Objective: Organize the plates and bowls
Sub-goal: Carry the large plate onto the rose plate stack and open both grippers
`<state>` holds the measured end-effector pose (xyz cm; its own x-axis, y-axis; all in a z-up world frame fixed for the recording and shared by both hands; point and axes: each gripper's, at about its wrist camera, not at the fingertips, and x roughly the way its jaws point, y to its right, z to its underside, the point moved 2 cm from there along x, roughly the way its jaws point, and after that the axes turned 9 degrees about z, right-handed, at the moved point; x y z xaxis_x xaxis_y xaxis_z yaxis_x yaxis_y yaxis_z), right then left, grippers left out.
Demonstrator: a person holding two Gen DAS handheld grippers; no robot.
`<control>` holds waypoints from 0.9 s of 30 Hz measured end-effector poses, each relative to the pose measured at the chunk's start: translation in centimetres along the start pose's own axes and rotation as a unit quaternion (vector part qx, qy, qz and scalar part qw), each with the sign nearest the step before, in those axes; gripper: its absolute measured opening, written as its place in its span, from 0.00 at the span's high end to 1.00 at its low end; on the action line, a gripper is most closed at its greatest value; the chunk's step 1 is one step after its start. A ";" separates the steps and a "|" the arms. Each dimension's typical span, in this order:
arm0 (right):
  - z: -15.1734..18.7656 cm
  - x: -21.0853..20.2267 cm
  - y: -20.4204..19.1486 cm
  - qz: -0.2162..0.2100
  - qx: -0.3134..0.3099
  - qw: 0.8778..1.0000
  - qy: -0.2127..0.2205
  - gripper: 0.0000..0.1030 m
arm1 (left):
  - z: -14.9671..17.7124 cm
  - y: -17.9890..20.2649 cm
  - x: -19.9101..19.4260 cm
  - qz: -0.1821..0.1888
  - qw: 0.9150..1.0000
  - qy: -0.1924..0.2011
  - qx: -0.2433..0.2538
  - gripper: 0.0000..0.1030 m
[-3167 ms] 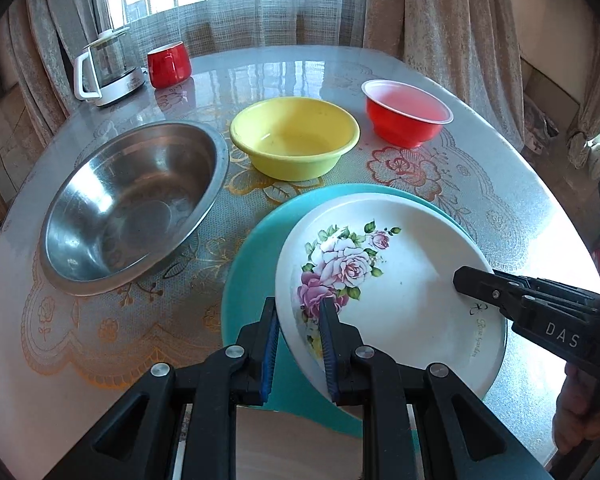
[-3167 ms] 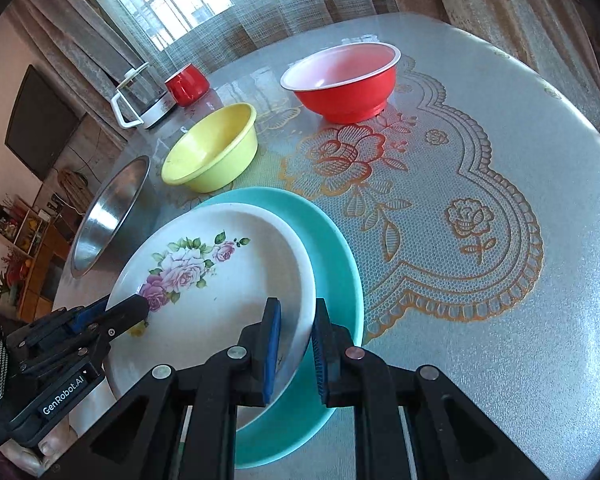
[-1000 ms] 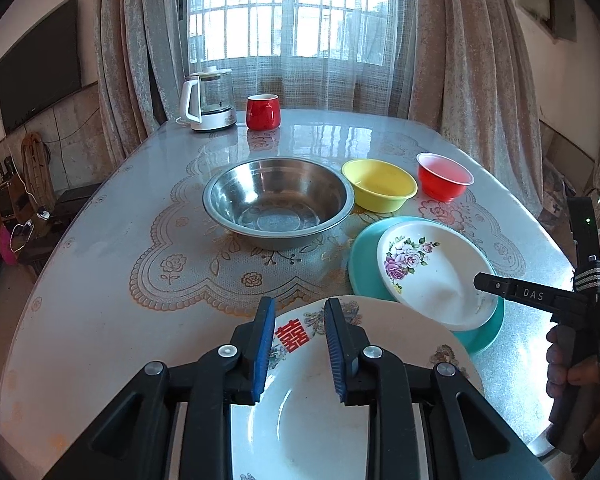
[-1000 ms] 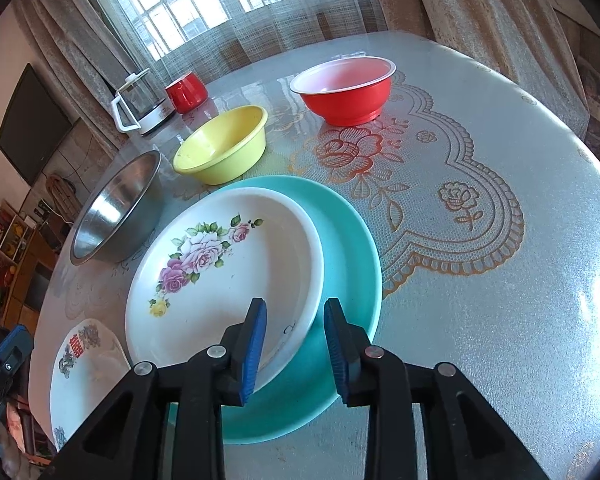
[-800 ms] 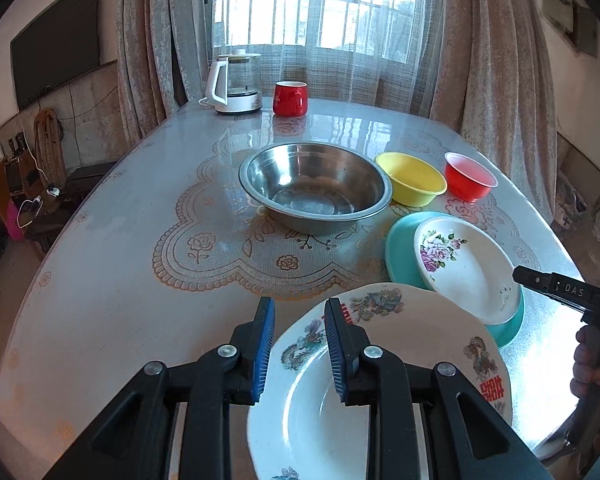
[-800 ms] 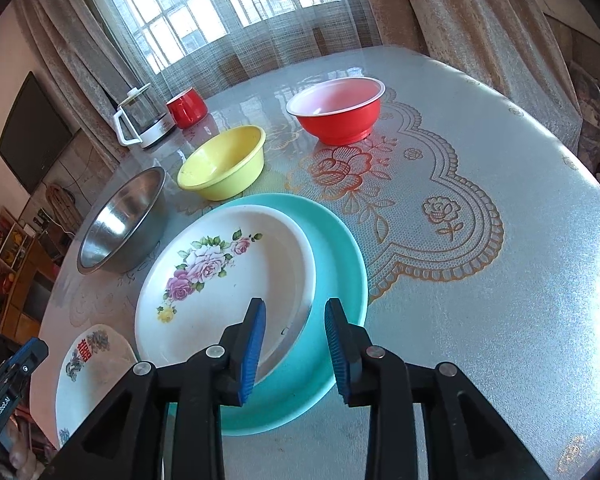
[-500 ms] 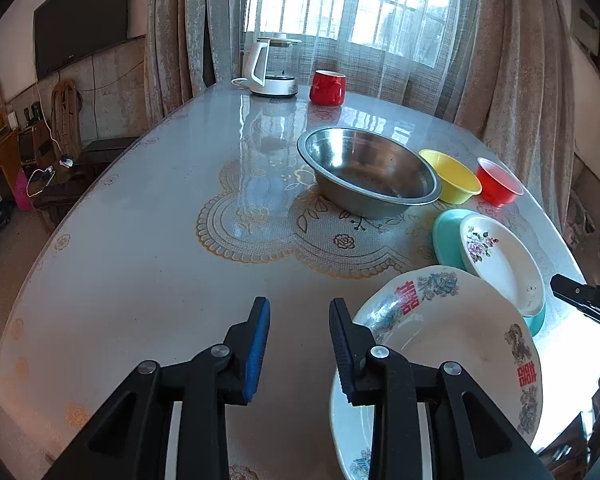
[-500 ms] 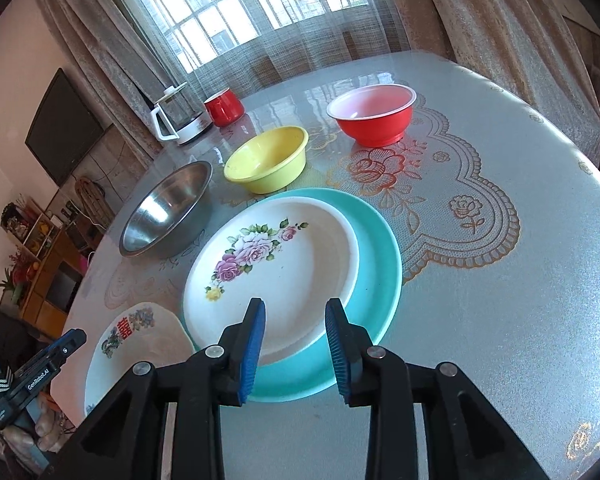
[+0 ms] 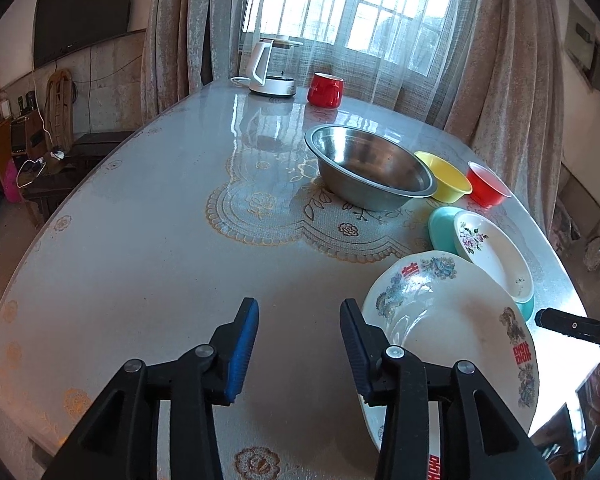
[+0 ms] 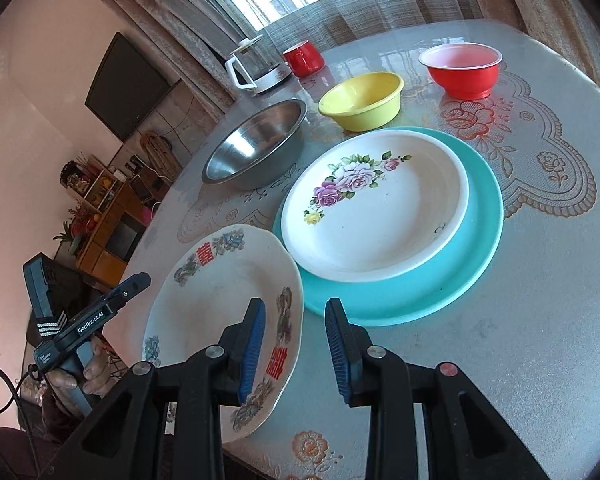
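Released a moment ago, the red-lettered plate (image 10: 220, 312) now lies on the bench (image 9: 140, 240) near its front edge, just beside the stack, and the left claw (image 9: 298, 334) has swung off to its left, jaws just opening with nothing between them. It probably waits there to go on top next. The right claw (image 10: 296, 344) hovers over that plate's right rim, jaws apart and gripping nothing, likely lining up a pick. The flowered plate (image 10: 376, 204) sits on the teal plate (image 10: 476, 248), larger beneath. Three plates in all; three bowls: steel bowl (image 10: 256, 148), yellow bowl (image 10: 362, 100), red bowl (image 10: 462, 68).
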<state>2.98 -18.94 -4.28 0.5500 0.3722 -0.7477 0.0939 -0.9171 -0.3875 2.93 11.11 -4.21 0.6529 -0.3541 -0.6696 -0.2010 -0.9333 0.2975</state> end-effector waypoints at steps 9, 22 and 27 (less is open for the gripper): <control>2.1 1.1 -0.6 -0.022 -0.007 0.999 -0.034 0.70 | 1.2 0.7 1.0 0.039 0.999 -0.020 0.015 0.54; 2.6 3.8 -2.2 0.006 -0.076 0.997 -0.030 0.76 | 2.8 4.0 2.2 0.052 0.995 -0.026 0.084 0.71; 2.6 3.7 -2.2 0.010 -0.093 0.995 -0.025 0.79 | 2.6 3.6 2.2 0.061 0.996 -0.024 0.066 0.71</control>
<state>2.62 -15.15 -7.60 0.5125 0.3554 -0.7817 0.2381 -0.9335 -0.2683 1.73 6.86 -6.41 0.5826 -0.4646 -0.6669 -0.3736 -0.8818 0.2880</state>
